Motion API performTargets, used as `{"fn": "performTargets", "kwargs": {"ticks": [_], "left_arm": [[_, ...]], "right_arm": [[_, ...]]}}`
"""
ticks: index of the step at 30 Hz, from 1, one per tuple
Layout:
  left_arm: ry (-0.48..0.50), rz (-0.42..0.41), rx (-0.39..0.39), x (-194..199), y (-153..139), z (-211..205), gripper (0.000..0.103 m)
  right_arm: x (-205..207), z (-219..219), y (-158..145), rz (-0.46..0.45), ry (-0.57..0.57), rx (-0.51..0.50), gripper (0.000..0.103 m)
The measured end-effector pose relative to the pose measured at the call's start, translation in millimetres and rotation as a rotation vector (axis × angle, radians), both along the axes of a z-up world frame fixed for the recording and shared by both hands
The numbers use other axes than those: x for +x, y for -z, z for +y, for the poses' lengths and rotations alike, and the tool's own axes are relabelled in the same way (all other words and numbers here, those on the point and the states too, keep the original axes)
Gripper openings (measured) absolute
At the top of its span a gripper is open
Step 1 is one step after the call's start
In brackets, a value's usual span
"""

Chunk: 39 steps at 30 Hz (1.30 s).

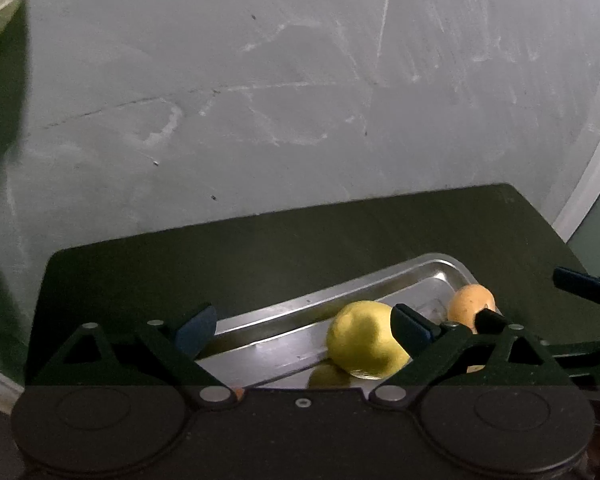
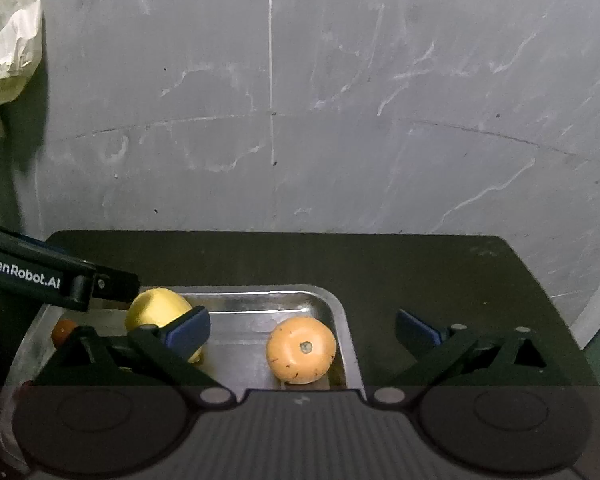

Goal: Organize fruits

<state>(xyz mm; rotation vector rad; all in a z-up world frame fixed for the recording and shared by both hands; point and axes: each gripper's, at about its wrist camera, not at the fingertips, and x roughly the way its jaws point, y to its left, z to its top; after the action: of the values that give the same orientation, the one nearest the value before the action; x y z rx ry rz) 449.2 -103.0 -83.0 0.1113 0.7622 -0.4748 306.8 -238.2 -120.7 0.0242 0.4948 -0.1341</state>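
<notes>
Both fruits sit in the metal tray [image 2: 340, 312] on the dark desk [image 2: 420, 264]. The orange fruit [image 2: 301, 350] lies at the tray's right end, directly ahead of the right claw [image 2: 302, 330], between its wide-open, empty fingers and slightly left of centre. The yellow fruit [image 1: 364, 338] lies further left, just inside the right-hand finger of the left claw [image 1: 304, 326], also wide open and empty. The right claw looks better lined up: the orange fruit is round, so no axis matters.

Two fruits [image 2: 302, 355] lie apart in the tray [image 2: 342, 312], perhaps a third.
</notes>
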Motion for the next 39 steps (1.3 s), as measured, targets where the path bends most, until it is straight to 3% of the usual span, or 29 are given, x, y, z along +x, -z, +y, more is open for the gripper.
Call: {"fn": "performTargets", "kwargs": {"ticks": [3, 19, 39], "left_arm": [[-0.011, -0.028, -0.015, -6.1, -4.8, 7.7, 0.099], [-0.050, -0.073, -0.049, -26.7, -23.4, 37.6, 0.102], [-0.202, -0.106, -0.001, -99.4, -47.8, 55.3, 0.102]], "right_arm": [[-11.5, 3.5, -5.7, -0.016, 0.021, -0.008, 0.101], [-41.5, 11.1, -35.0, -0.045, 0.057, -0.015, 0.103], [-86.0, 4.6, -41.8, -0.106, -0.115, 0.033, 0.103]]}}
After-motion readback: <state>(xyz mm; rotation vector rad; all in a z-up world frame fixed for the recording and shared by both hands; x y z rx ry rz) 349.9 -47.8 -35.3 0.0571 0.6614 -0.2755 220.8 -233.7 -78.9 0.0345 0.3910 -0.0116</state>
